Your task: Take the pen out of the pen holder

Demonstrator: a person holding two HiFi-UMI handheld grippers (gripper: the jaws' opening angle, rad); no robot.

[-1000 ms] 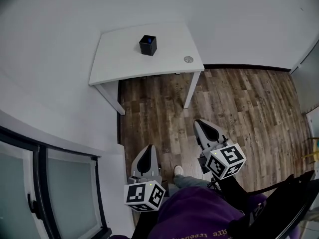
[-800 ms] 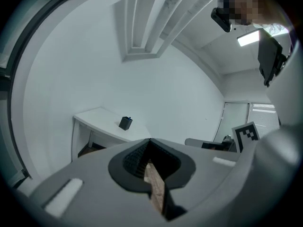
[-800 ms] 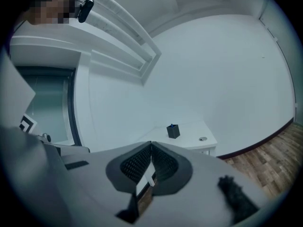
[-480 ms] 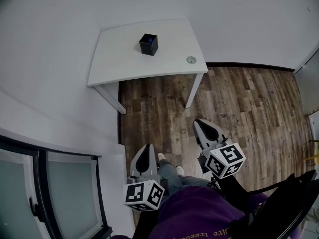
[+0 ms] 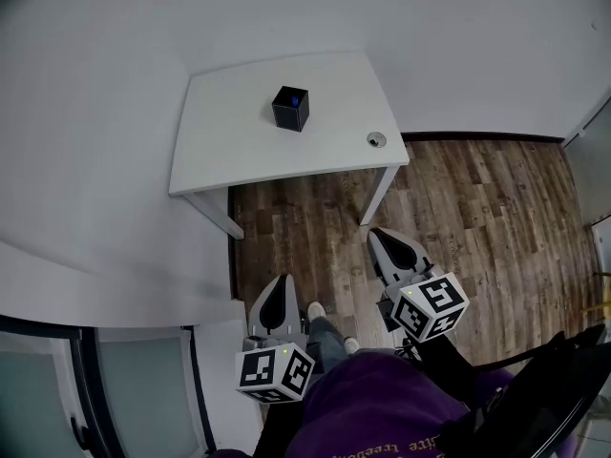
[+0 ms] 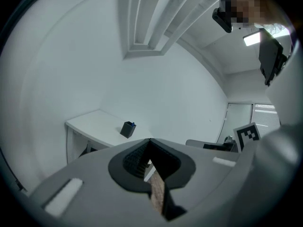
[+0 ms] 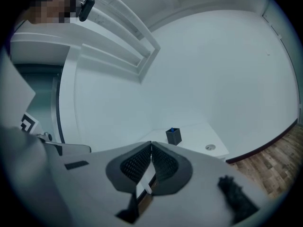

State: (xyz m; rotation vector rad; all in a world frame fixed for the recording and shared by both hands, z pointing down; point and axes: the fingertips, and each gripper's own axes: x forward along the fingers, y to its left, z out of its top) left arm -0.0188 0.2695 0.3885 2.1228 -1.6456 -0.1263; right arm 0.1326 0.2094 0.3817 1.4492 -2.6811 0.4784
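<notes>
A black square pen holder [image 5: 290, 109] stands on the white table [image 5: 229, 141], with the blue tip of a pen [image 5: 296, 97] showing in its mouth. The same pen holder [image 6: 128, 129] is small and far in the left gripper view, and the pen holder [image 7: 173, 136] is just as distant in the right gripper view. My left gripper [image 5: 278, 301] hangs low over the floor, jaws shut and empty. My right gripper [image 5: 394, 247] is beside it, also shut on nothing. Both are well short of the table.
A small round metal grommet [image 5: 376, 139] sits near the table's right edge. White walls enclose the table's far and left sides. Wood flooring [image 5: 477, 208] lies between me and the table. A person's leg and shoe [image 5: 316, 311] show between the grippers.
The view has advanced toward the table, which now looks slightly larger and lower in frame. The foot has stepped forward. Both grippers keep their pose and stay shut.
</notes>
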